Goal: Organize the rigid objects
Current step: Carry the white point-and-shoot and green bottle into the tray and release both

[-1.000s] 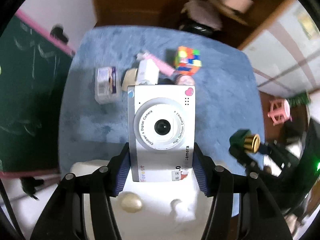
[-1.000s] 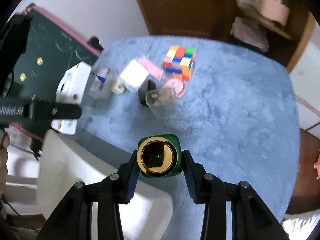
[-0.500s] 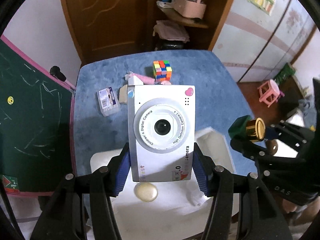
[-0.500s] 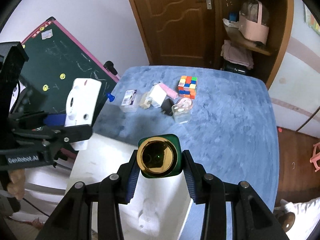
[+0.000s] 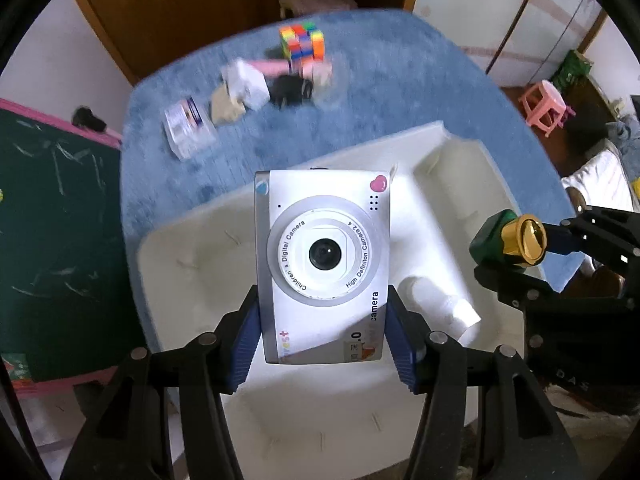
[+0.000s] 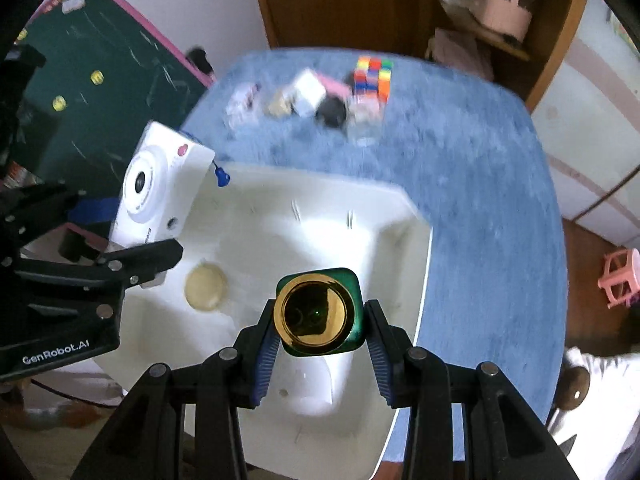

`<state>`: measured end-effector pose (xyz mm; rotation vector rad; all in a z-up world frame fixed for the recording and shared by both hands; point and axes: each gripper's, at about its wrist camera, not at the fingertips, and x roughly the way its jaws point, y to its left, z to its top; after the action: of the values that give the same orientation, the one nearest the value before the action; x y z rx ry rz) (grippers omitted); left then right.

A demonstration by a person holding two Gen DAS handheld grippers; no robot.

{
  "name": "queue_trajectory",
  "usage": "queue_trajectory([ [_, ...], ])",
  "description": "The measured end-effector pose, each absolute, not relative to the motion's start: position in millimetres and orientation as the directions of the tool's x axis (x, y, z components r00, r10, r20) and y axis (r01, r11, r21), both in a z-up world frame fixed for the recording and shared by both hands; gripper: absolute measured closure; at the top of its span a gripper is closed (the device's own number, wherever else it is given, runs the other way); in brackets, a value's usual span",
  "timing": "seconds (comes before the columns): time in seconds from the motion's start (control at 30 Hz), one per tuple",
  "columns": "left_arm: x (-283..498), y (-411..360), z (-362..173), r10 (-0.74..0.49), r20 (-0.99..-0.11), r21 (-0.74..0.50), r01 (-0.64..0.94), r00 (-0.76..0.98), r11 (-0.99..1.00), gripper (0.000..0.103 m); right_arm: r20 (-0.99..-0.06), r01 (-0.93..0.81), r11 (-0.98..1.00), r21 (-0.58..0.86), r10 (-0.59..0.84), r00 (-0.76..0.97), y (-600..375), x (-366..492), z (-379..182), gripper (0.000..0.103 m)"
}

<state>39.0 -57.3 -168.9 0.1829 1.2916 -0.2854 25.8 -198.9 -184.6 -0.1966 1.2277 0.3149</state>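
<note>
My left gripper is shut on a white children's digital camera and holds it above a white storage bin. The camera also shows in the right wrist view. My right gripper is shut on a green bottle with a gold cap, held over the same bin. The bottle also shows at the right of the left wrist view. Inside the bin lie a pale round object and a white tube.
On the blue tablecloth at the far side lie a colourful puzzle cube, a pink bar, a white block, a black item and a small clear box. A green chalkboard stands at the left.
Both grippers have moved down and in over the white bin with their objects still held. The bin now fills more of both views and the far table items look nearer.
</note>
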Motion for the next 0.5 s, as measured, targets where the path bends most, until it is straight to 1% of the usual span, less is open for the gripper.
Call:
queue_trajectory([
  [0.23, 43, -57, -215, -0.086, -0.982, -0.032, 0.298, 0.17, 0.954, 0.042, -0.967, -0.316, 0.949, -0.002, 0.079, 0.244, -198, 23, -227, 0.061],
  [0.5, 42, -61, -234, -0.061, -0.991, -0.023, 0.296, 0.118, 0.955, 0.042, -0.977, -0.313, 0.949, -0.047, 0.021, 0.212, -197, 23, -254, 0.061],
])
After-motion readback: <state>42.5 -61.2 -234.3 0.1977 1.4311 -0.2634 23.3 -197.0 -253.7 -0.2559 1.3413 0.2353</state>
